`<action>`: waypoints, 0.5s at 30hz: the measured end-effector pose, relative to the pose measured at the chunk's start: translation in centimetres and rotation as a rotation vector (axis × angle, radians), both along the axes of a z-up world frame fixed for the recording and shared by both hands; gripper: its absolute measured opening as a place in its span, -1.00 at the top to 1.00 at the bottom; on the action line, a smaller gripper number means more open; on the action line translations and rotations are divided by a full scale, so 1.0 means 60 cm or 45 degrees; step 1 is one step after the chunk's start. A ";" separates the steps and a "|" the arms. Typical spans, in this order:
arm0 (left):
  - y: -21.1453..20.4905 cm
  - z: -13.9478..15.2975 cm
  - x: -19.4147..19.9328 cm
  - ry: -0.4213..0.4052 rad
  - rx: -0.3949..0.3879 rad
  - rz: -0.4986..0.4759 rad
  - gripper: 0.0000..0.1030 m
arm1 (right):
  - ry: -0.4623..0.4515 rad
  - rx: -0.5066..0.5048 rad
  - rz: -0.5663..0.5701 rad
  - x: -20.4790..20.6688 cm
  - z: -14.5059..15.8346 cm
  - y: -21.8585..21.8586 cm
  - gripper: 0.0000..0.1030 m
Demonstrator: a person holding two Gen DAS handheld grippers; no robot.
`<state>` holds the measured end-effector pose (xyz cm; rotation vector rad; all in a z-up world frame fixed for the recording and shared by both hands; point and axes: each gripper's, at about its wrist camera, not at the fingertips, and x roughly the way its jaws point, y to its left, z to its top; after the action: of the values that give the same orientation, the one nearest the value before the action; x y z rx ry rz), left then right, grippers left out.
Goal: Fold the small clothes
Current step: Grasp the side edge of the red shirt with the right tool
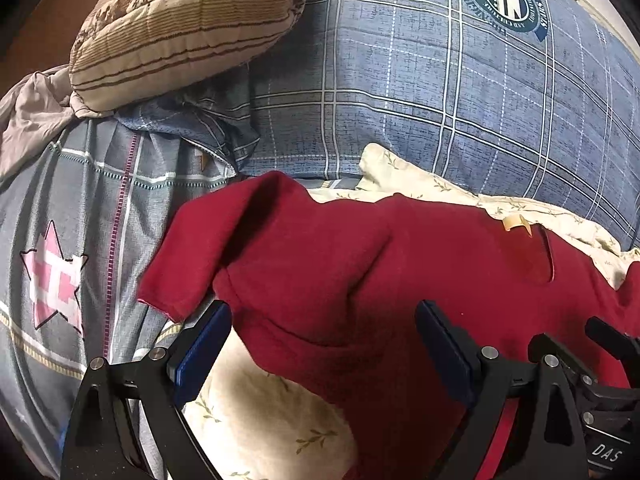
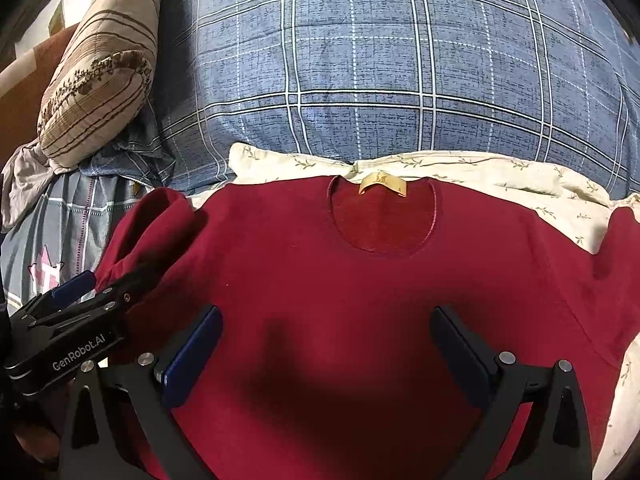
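A dark red T-shirt (image 2: 360, 292) lies flat, collar and tan label (image 2: 382, 185) pointing away, on a cream leaf-print cloth (image 2: 520, 176). Its left sleeve (image 1: 224, 240) is rumpled and raised at the left side. My left gripper (image 1: 324, 332) stands open over the shirt's left shoulder area, fingers apart and holding nothing; in the right wrist view it shows at the lower left (image 2: 92, 296). My right gripper (image 2: 326, 340) hovers open above the shirt's chest, with nothing between its blue pads (image 2: 192, 360).
A blue plaid duvet (image 2: 380, 72) with a round green emblem fills the back. A brown striped pillow (image 1: 180, 28) lies at the back left. Grey bedding with a pink star (image 1: 56, 276) is on the left.
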<state>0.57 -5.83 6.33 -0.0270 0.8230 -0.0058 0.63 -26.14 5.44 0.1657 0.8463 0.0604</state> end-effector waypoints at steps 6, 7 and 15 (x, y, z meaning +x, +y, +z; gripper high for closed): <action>0.048 0.010 0.005 -0.003 -0.010 0.072 -0.80 | -0.020 0.029 0.044 0.004 0.005 0.014 -0.99; 0.065 0.013 0.005 -0.009 -0.014 0.104 -0.80 | -0.033 0.037 0.066 0.004 0.008 0.020 -0.97; 0.157 0.024 0.004 -0.020 0.054 0.341 -0.80 | -0.074 0.154 0.340 0.038 0.014 0.108 -0.63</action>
<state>0.81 3.56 7.78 -0.0968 0.7988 0.2640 2.93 -19.69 6.28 0.1628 0.8028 0.3654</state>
